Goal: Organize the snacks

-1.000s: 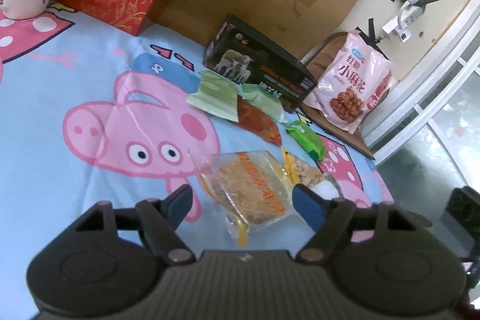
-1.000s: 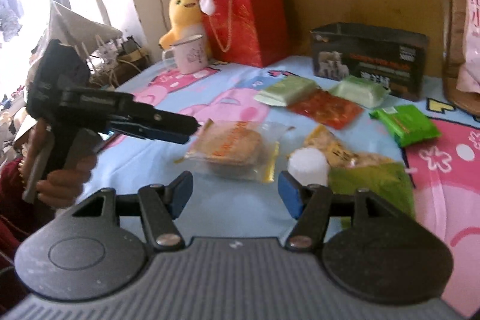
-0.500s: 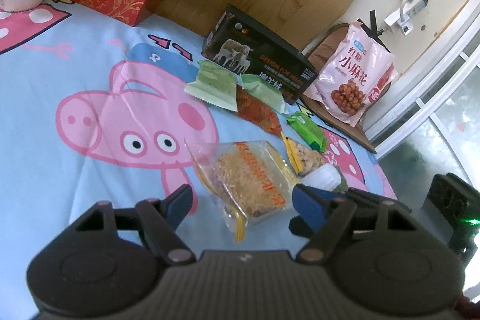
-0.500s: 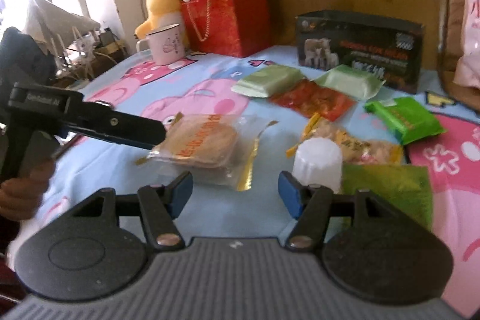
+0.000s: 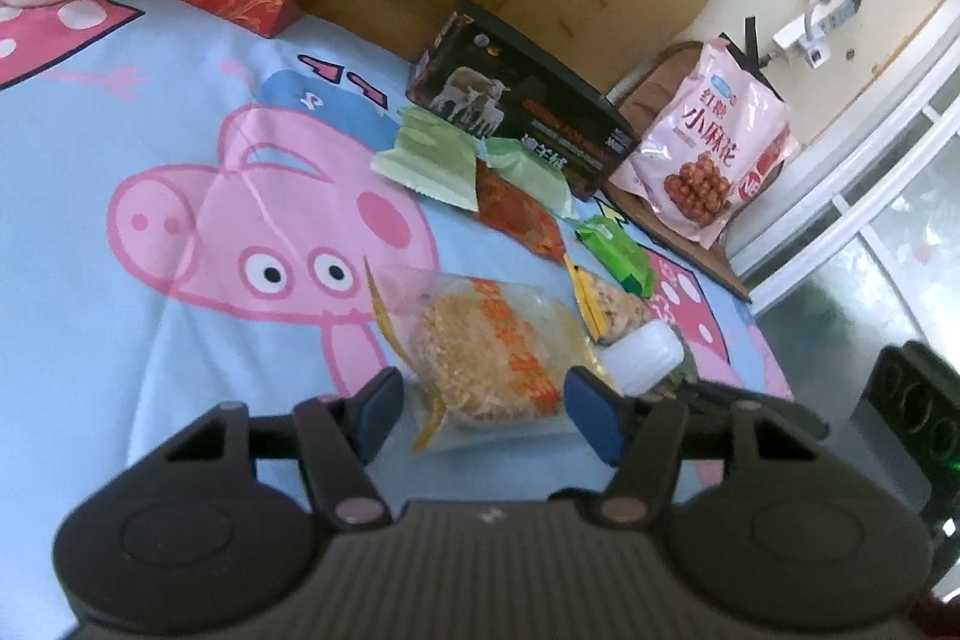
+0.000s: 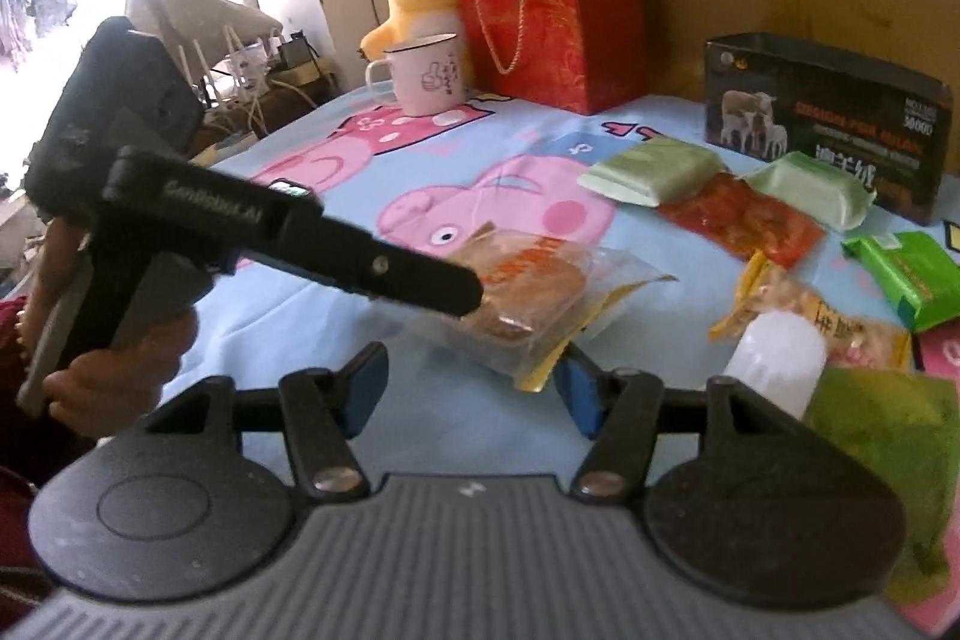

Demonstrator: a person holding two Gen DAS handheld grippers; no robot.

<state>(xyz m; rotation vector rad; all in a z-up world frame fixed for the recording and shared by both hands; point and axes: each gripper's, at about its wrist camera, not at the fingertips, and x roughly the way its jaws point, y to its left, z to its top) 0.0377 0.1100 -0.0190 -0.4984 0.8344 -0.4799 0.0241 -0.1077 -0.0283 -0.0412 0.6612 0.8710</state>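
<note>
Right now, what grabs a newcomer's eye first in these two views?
The clear cake packet lies right ahead of the open left gripper, on the pink cartoon pig sheet. Beyond it, green and red snack packs are strewn before the black box. The red gift bag stands at the back.

Ahead and to the right of the left gripper (image 5: 486, 400) we read the large characters 小麻花 on the pink snack bag (image 5: 702, 154), with smaller print above that we cannot make out. Beyond the right gripper (image 6: 474, 388), the dark box (image 6: 828, 124) bears the number 30000 and the characters 澳羊绒. The orange print on the clear packet (image 6: 528, 280) is too blurred for us to read.
</note>
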